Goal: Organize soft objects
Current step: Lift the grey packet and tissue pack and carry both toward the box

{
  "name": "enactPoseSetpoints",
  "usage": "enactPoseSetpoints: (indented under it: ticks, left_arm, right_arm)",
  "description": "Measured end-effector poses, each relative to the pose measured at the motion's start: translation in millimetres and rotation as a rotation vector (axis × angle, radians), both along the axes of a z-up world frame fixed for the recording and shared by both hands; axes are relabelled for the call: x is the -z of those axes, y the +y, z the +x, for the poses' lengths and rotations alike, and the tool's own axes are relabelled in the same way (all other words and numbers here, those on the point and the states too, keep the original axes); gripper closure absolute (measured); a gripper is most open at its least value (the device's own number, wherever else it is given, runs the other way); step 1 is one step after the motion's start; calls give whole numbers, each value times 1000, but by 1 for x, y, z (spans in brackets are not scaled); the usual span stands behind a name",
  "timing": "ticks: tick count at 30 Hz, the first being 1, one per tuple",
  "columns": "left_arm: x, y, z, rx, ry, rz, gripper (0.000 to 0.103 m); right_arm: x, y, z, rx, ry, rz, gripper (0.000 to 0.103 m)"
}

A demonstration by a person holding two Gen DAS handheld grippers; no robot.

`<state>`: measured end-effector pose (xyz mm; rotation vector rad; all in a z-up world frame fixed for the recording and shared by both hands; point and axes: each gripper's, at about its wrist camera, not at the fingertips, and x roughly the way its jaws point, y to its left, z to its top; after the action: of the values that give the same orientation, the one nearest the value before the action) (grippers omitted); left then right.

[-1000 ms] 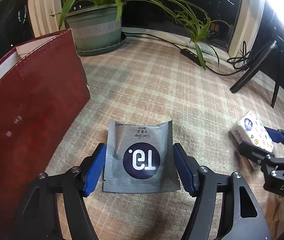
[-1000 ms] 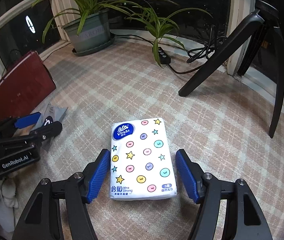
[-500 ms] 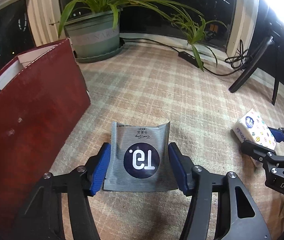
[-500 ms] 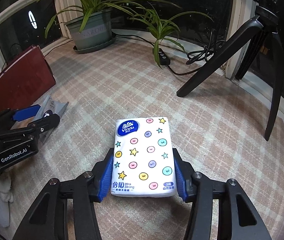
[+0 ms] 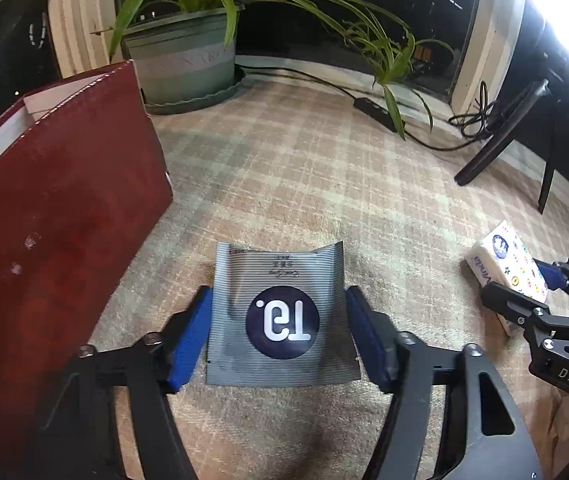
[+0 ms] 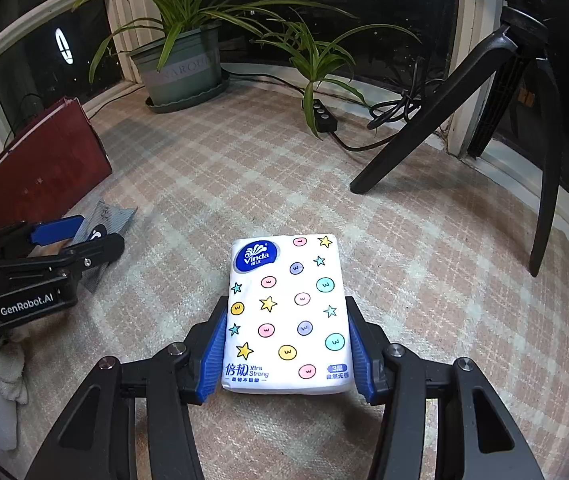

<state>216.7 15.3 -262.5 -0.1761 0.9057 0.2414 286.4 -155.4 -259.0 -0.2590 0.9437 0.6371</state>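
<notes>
Surface: a plaid cloth (image 6: 424, 240) is covering what may be a tabletop or a floor; which one cannot be told.
Left gripper (image 5: 280, 328): it is straddling the grey sachet (image 5: 280, 316), which is lying flat on the cloth; its jaws are closing, the blue pads are sitting at the sachet's two side edges, and the foil is not visibly buckling, so a firm pinch is not shown yet.
Right gripper (image 6: 286, 344): its jaws are standing about half closed, pressing both long sides of the tissue pack (image 6: 286, 312) near its lower end.
Sachet position: it is lying between the left jaws, reaching toward 12 o'clock, the printed circle sitting level with the pads.
Pack position: it is lying flat on the cloth, its long axis running from 6 to 12 o'clock along the line of the right gripper.
Key relation: each soft item is lying centred in its own jaws, so each hand is nearest to its own item; in the left wrist view the pack is showing at 3 o'clock, well apart from the sachet.
Red box (image 5: 56, 216): it is standing at 9 to 10 o'clock of the left gripper, just beside the sachet; it is probably the container for both items.
Background: a potted plant (image 6: 180, 68) is standing at 11 o'clock and a tripod (image 6: 484, 92) at 2 o'clock in the right wrist view.
</notes>
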Motion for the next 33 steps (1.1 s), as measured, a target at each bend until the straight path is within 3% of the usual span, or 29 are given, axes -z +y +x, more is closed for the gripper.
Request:
enactPoseSetpoints:
  ticks: [2, 18, 33]
  left_arm:
    - [-2, 0, -2, 2, -15, -8, 52]
    - [-18, 5, -12, -19, -70, -8, 53]
    - [-41, -6, -23, 10, -108, -24, 53]
  right_arm:
    - [0, -1, 0, 4, 0, 3, 54]
    - [-5, -9, 0, 18, -11, 43, 55]
    - [-37, -19, -13, 17, -54, 80, 56]
